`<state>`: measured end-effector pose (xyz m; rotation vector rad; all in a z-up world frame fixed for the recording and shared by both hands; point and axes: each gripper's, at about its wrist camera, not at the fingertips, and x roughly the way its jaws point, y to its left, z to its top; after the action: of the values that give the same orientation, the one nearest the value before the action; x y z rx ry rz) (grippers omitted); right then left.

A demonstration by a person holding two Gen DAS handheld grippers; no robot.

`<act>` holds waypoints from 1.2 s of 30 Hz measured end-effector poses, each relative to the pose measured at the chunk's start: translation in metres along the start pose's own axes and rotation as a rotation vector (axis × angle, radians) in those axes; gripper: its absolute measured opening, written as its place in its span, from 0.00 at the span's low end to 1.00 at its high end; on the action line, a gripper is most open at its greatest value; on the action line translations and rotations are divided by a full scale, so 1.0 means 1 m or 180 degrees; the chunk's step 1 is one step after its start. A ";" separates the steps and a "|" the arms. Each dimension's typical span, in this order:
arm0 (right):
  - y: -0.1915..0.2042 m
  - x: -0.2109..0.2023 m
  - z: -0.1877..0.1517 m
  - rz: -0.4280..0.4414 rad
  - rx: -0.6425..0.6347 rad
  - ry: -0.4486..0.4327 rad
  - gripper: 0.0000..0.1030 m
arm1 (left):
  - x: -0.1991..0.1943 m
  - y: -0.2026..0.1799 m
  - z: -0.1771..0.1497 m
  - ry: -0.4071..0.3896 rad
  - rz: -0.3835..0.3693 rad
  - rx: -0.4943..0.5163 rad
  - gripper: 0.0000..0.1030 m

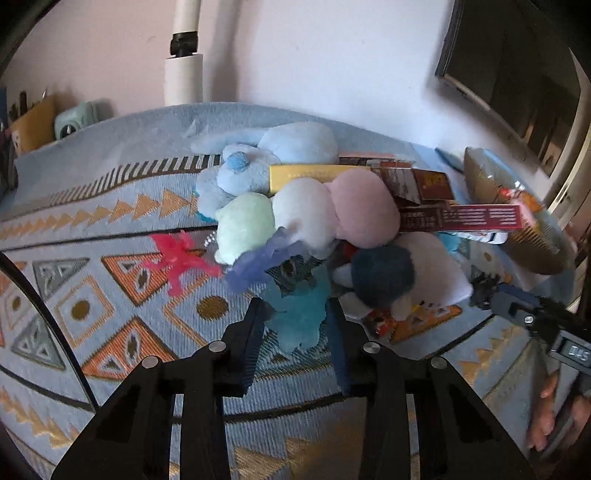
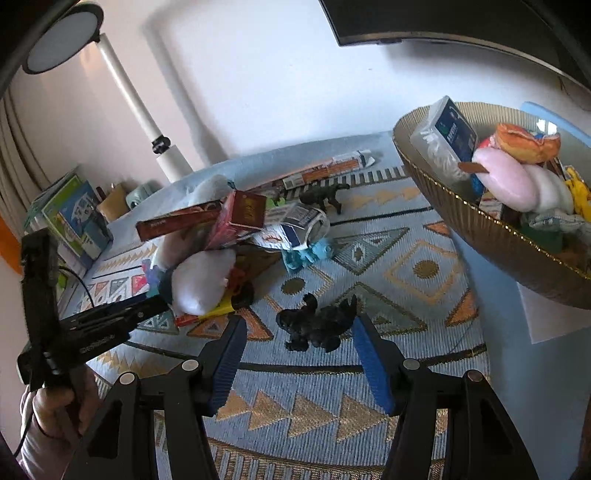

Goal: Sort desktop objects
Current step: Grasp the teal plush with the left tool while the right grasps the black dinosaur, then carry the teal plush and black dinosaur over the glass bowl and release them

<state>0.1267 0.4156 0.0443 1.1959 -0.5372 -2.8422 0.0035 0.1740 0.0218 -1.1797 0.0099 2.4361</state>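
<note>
A heap of soft toys and boxes lies on the patterned cloth. In the left wrist view my left gripper is open, its pads on either side of a teal rubbery toy at the heap's near edge, below a purple toy. Pastel plush balls and a red box lie behind. In the right wrist view my right gripper is open around a black toy creature on the cloth. The gold basket, filled with several sorted items, stands to the right.
A red splat toy lies left of the heap. A dark dinosaur figure, a light blue toy and a rolled packet lie further back. A lamp post, books and a monitor stand at the rear.
</note>
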 end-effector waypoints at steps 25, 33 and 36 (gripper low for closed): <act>0.030 0.034 0.008 -0.0843 -0.0499 0.0272 0.46 | -0.004 0.001 -0.001 -0.0085 -0.0166 -0.0076 0.29; 0.016 -0.002 0.002 -0.0513 -0.0233 0.0189 0.46 | -0.027 -0.025 -0.005 -0.0170 -0.0207 0.0150 0.29; 0.017 -0.019 0.003 -0.0480 -0.0243 0.0083 0.46 | -0.039 -0.038 -0.003 -0.0225 -0.0283 0.0177 0.29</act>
<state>0.1359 0.4034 0.0649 1.3116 -0.3478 -2.9348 0.0415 0.1934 0.0563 -1.0470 0.0039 2.3824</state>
